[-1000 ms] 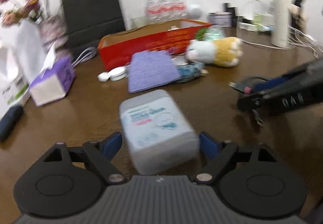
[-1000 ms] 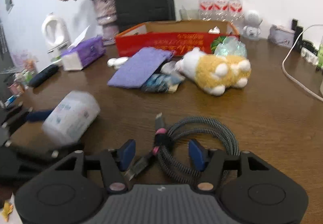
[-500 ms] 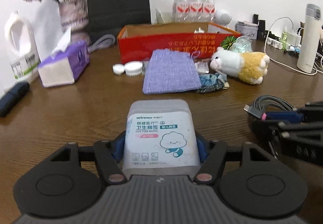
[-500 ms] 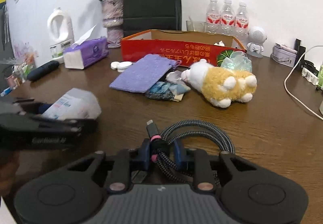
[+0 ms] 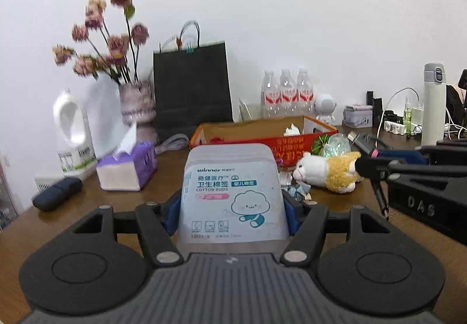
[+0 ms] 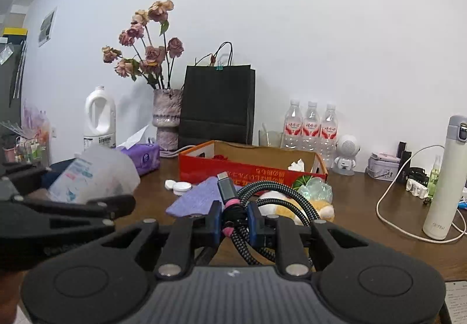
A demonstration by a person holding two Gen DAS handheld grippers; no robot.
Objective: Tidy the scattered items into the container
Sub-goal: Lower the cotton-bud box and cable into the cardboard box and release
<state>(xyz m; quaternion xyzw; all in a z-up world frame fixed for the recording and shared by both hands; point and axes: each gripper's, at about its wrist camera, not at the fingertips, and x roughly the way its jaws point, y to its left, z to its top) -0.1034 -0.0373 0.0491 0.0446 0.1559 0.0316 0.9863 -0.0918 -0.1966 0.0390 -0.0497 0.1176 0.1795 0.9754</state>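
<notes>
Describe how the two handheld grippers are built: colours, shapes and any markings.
Both match. The left gripper and right gripper each have a ribbed grey body, two round black discs at the sides, and angular black link arms with silver pivot pins leading to blue-padded jaws. Seen from the left wrist camera, the right gripper's black side carries raised letters, seemingly "DAS". No cables or sleeves are visible.

We see a black paper bag (image 6: 217,103) by the wall, with dried flowers in a vase (image 6: 167,116) next to it. Three water bottles (image 6: 310,126) stand together. A tall white flask (image 6: 445,178) stands far right.
</notes>
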